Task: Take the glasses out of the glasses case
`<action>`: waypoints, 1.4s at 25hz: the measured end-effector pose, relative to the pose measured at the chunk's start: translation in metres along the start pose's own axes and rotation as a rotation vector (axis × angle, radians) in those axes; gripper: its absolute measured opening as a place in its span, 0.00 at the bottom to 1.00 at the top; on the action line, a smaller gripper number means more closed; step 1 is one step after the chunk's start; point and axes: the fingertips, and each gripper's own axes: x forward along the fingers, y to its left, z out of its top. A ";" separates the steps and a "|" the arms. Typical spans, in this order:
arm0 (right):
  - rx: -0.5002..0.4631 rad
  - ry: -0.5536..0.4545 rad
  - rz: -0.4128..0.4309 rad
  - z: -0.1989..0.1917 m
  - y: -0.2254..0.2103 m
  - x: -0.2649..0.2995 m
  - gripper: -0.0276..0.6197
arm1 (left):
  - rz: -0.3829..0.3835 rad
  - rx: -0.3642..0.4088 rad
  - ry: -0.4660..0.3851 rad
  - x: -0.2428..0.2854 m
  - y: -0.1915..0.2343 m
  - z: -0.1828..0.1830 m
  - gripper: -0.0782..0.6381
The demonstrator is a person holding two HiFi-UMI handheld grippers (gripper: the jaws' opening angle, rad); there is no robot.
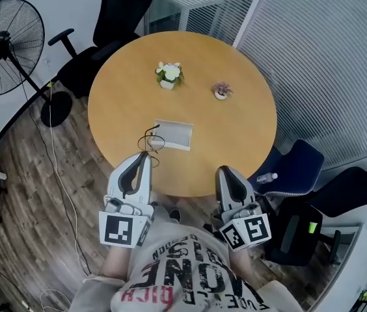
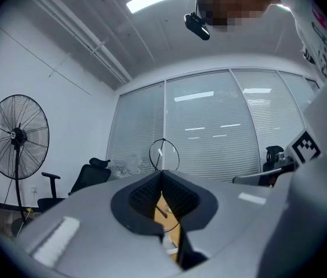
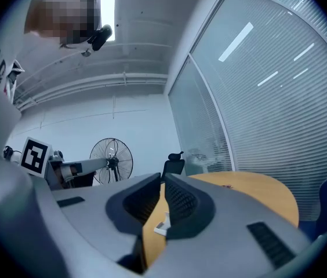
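The wire-framed glasses (image 1: 153,141) hang just off the near-left corner of the pale glasses case (image 1: 174,134), which lies on the round wooden table (image 1: 235,129). My left gripper (image 1: 146,155) is shut on the glasses. In the left gripper view, one round lens rim of the glasses (image 2: 163,154) stands above the closed left gripper (image 2: 162,174), and a thin temple arm shows in the slit between the jaws. My right gripper (image 1: 223,171) sits at the table's near edge, shut and holding nothing. In the right gripper view, a bit of the case (image 3: 162,227) shows past the right gripper (image 3: 162,182).
Two small potted plants (image 1: 169,74) (image 1: 222,91) stand on the far half of the table. A standing fan (image 1: 4,47) and a black office chair (image 1: 108,25) are at the left, and a blue chair (image 1: 294,168) with a bottle is at the right, by the blinds.
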 end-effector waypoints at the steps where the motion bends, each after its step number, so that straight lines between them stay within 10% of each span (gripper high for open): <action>1: -0.003 0.001 -0.004 0.000 0.002 0.000 0.09 | 0.003 0.001 -0.005 -0.004 0.003 0.001 0.13; 35: 0.000 0.024 -0.098 -0.011 0.032 0.026 0.09 | -0.097 -0.043 0.043 -0.008 0.037 -0.018 0.13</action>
